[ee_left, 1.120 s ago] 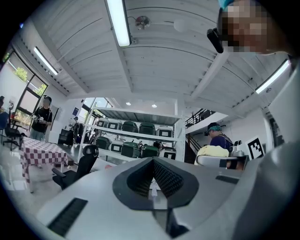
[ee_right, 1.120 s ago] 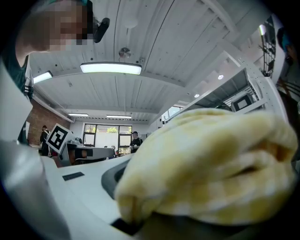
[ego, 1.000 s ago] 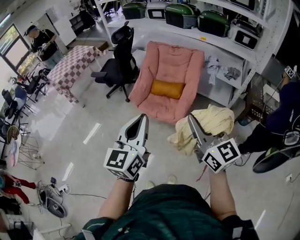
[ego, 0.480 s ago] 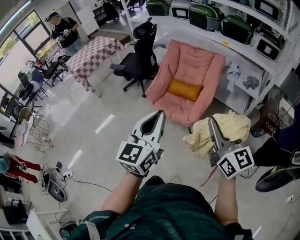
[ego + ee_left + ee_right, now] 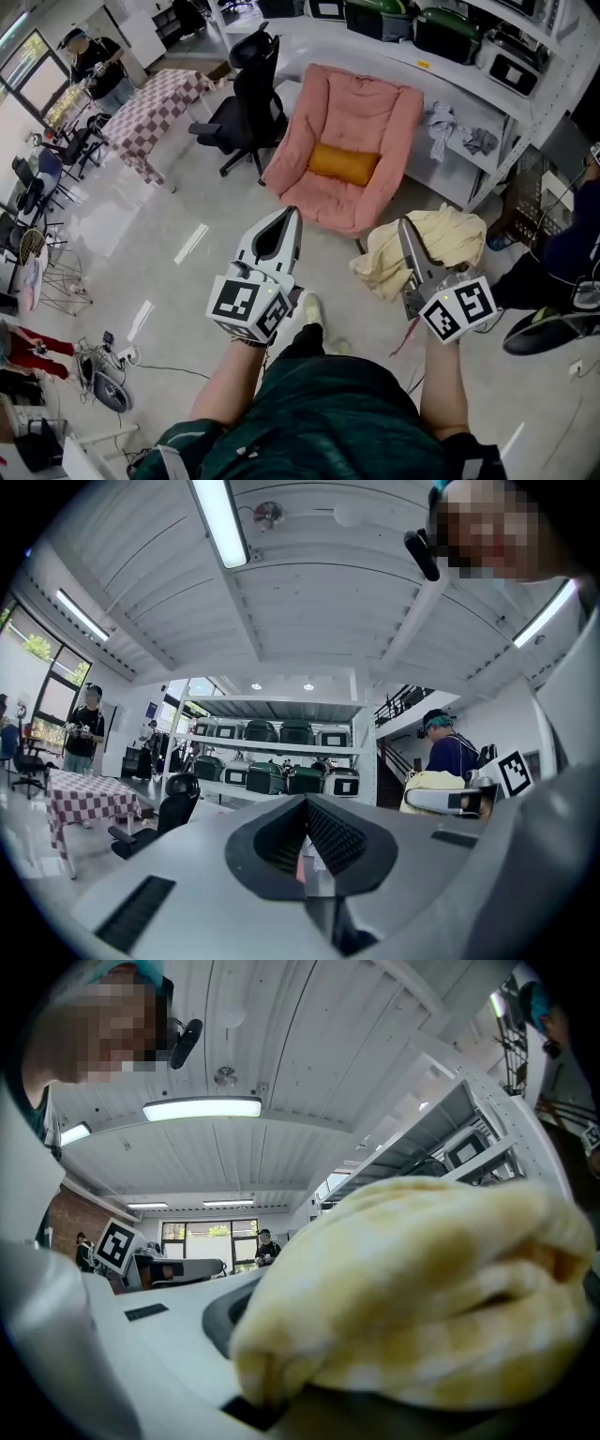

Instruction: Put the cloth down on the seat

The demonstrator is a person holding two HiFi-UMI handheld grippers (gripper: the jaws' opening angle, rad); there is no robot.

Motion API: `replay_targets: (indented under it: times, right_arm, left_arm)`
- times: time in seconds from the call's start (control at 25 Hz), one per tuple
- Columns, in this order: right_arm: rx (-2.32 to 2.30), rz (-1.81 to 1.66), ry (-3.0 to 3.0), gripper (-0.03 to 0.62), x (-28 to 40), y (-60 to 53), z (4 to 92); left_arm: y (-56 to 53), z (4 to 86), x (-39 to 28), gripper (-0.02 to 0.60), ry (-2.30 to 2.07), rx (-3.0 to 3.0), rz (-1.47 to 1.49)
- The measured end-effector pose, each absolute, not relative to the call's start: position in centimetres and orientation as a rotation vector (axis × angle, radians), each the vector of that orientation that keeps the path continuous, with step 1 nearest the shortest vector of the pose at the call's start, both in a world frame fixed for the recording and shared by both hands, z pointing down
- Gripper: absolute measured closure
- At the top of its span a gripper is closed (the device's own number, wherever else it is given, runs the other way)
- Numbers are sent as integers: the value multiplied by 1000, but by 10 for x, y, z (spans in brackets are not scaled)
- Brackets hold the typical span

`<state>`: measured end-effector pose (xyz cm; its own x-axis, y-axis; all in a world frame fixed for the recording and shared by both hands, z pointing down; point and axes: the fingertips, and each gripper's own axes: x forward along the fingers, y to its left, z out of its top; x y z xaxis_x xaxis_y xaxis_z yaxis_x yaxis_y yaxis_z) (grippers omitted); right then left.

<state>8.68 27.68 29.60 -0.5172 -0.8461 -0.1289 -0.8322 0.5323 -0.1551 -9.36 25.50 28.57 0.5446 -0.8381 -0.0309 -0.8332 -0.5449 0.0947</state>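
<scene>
The seat (image 5: 349,141) is a pink padded floor chair with an orange cushion (image 5: 341,164), standing ahead on the floor. A bunched pale yellow cloth (image 5: 433,246) hangs in my right gripper (image 5: 406,234), which is shut on it, to the right of the seat's front edge and short of it. In the right gripper view the cloth (image 5: 427,1288) fills most of the picture and hides the jaws. My left gripper (image 5: 285,225) is held in the air short of the seat's front, shut with nothing in it; its jaws (image 5: 306,810) meet in the left gripper view.
A black office chair (image 5: 246,101) stands left of the seat, and a checkered table (image 5: 148,111) further left. White shelving (image 5: 487,89) with green-lidded boxes runs behind the seat. One person (image 5: 94,64) stands far left, another (image 5: 561,255) close on the right. Cables (image 5: 108,370) lie on the floor.
The head view has swayed as the person walks, and a shoe now shows between the grippers. Both grippers keep their pose, and the cloth stays in the right one.
</scene>
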Motion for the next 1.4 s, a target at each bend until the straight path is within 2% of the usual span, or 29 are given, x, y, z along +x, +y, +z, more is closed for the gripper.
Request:
replay_targets:
  times: [0.44,1.16,1.4]
  right_arm:
    - [-1518,-142,2581,553,97,223,323]
    - [-1682,-244,2594,553,73,22,349]
    - [-1766,-322,2576,551,84,-31,385]
  left_arm:
    - [184,317,-90,575,-1429,2693,-73]
    - [-22,346,-93,575,-1258,2720,-39]
    - [-66,368,-69,575,-1166,2724,-5]
